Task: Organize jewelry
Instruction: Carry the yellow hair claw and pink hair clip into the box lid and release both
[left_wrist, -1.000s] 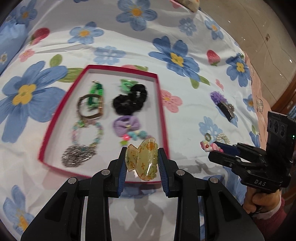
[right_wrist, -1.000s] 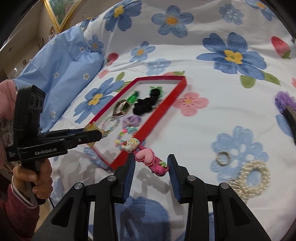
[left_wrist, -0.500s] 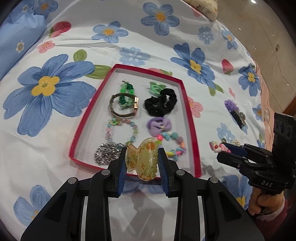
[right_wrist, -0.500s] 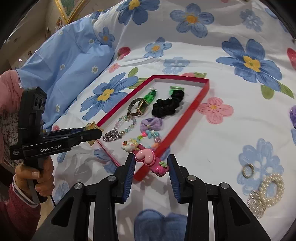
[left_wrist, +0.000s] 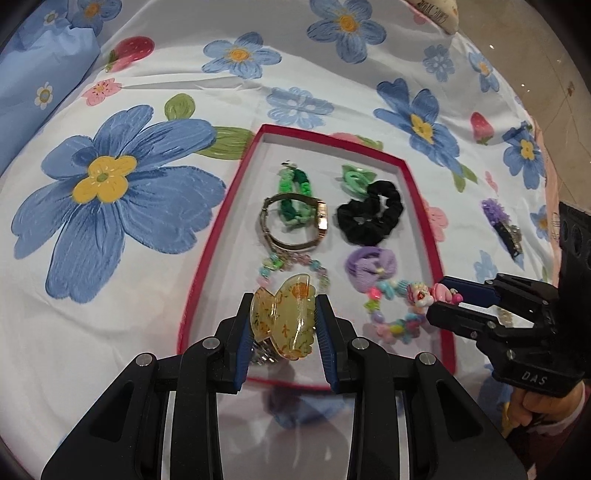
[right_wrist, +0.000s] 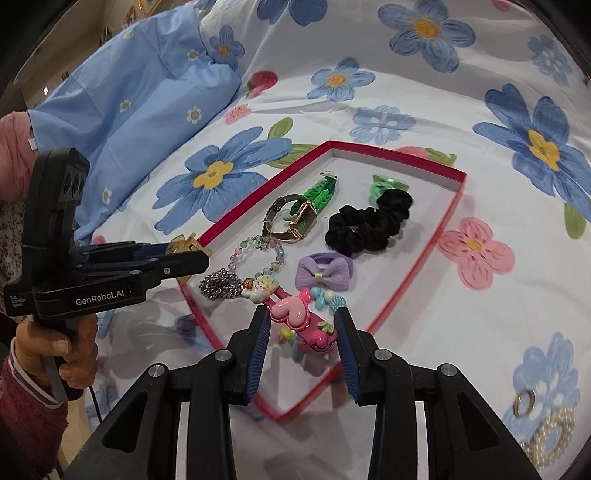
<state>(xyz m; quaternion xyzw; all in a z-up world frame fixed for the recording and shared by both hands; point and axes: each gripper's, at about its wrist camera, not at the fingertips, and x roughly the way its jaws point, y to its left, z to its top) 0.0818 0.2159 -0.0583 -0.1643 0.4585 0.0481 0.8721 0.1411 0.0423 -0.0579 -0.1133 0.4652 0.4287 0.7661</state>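
Left wrist view: your left gripper (left_wrist: 284, 323) pinched the amber claw clip (left_wrist: 282, 321) between its fingers above the near rim of the red tray (left_wrist: 207, 254). White floor lay open along the tray's left wall. One black scrunchie (left_wrist: 369, 218), one watch (left_wrist: 295, 225) and one purple bow (left_wrist: 371, 267) filled the middle.

Right wrist view: your right gripper (right_wrist: 301, 336) pinched the pink heart clip (right_wrist: 295, 314) over the tray's near right rim. Outside, on the bed (right_wrist: 424, 332), lay one ring (right_wrist: 524, 402) and one pearl band (right_wrist: 550, 432).
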